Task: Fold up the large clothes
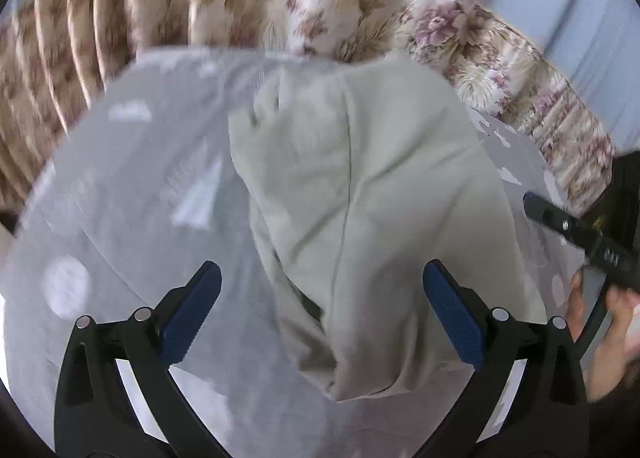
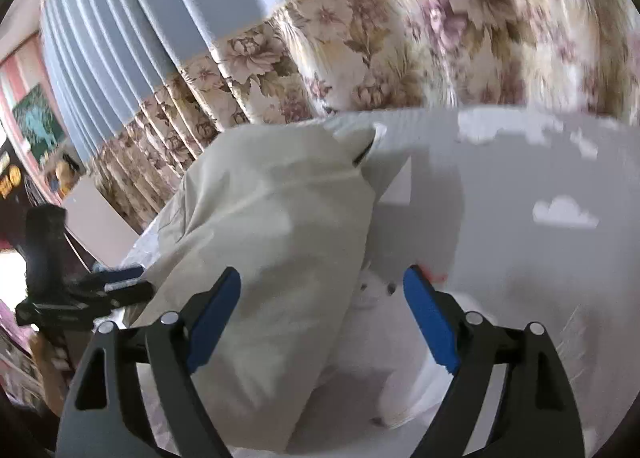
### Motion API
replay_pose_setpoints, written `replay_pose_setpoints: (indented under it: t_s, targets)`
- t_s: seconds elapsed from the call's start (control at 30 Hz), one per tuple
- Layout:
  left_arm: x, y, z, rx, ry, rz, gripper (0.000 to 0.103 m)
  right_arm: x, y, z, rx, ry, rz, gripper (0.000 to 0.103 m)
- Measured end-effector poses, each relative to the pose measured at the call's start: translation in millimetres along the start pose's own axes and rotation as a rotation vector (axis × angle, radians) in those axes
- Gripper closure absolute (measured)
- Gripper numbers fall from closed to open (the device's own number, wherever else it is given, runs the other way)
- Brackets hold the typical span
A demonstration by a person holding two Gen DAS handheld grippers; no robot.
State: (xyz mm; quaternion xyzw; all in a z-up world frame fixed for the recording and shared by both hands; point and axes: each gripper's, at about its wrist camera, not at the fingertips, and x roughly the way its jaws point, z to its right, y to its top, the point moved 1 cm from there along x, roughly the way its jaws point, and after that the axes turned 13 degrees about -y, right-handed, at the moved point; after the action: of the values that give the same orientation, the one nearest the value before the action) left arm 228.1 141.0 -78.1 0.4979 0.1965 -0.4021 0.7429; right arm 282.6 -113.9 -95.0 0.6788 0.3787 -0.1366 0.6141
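Pale green garment [image 1: 360, 218] folded on grey sheet [image 1: 140, 198], left gripper [image 1: 322, 298] & right gripper [image 2: 322, 298] both wide open, holding nothing

We are seeing a pale cream garment [image 1: 360, 194] lying on a grey sheet [image 1: 132, 194] showing white clouds and dots, a floral beige-and-mauve curtain [image 2: 400, 50] hanging behind, blue gripper pads [image 2: 430, 322].

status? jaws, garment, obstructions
Left gripper and right gripper: jaws open, holding nothing. Pale green garment bunched on grey bedsheet. Nothing in the way.
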Motion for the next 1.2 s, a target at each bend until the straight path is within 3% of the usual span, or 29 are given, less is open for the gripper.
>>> replay_pose_setpoints:
  t_s: [0.3,0.37,0.5,0.53,0.57,0.6,0.7,0.77,0.87,1.0,1.2]
  targets:
    - [30.5,-24.5,-18.3,-0.175,-0.124,0.021,0.003,9.0,-42.3,-11.9,0.189,0.028,-0.003,0.011]
    - [32.9,-28.2,-17.4,-0.158,-0.125,0.034,0.003,11.7,-49.3,-11.1,0.227,0.018,0.025,0.005]
    - [36.9,-29.8,-12.4,-0.105,-0.120,0.046,0.003,27.4,-59.8,-3.7,0.319,0.084,-0.019,0.006]
    - [37.5,-29.9,-10.5,-0.096,-0.131,0.046,0.012,26.1,-59.8,-6.9,0.298,0.077,-0.006,0.013]
    - [37.5,-28.8,-8.9,-0.095,-0.168,0.040,0.034,25.0,-58.6,-10.8,0.271,0.096,0.002,0.026]
    - [38.5,-28.0,-8.5,-0.108,-0.224,0.028,0.036,24.7,-57.6,-13.0,0.258,0.120,0.001,0.027]
    - [39.5,-24.6,-7.0,-0.099,-0.233,0.022,0.043,25.1,-51.0,-18.4,0.211,0.127,-0.017,0.037]
    - [37.1,-22.4,-4.4,-0.081,-0.229,0.023,0.053,22.7,-46.4,-21.8,0.149,0.124,-0.010,0.050]
    - [32.1,-18.8,14.5,0.012,-0.155,0.041,0.061,14.8,-40.9,-24.3,0.052,0.107,0.024,0.062]
    - [36.9,-8.9,42.2,0.075,-0.127,0.056,0.066,-6.8,-30.9,-14.0,-0.027,0.042,0.123,0.065]
    - [66.4,7.1,112.5,0.212,-0.133,0.056,0.069,-40.6,-17.0,44.3,-0.033,-0.058,0.198,0.067]
